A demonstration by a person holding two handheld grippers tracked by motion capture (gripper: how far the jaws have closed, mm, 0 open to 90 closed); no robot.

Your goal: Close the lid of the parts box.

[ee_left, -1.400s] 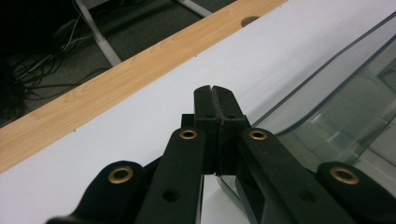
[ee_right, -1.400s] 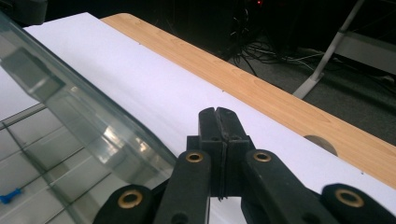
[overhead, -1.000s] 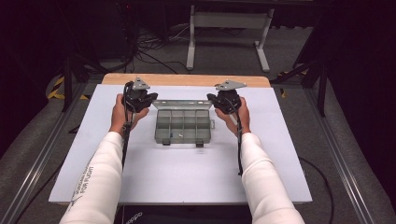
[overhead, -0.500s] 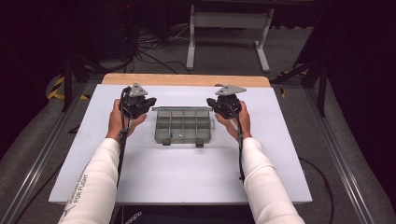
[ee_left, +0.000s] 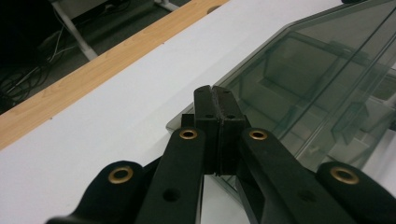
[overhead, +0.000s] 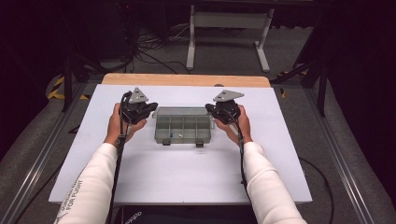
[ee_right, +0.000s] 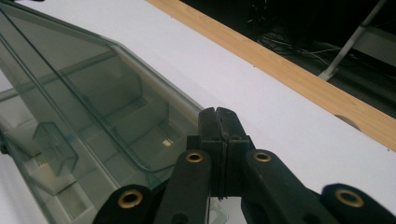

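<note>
Flanking a clear compartment box (overhead: 183,129) on the tabletop (overhead: 140,182), the left hand-held gripper (ee_left: 215,105) and right hand-held gripper (ee_right: 218,122) pressed in with jaws closed, apparently to steady it.

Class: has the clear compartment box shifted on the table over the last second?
No. The compartment box keeps its spot relative to the table's wooden far edge.

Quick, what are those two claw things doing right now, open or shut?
Left gripper: shut, pinching the lid's edge on the clear compartment box.
Right gripper: shut, pinching the same lid's other side.
</note>
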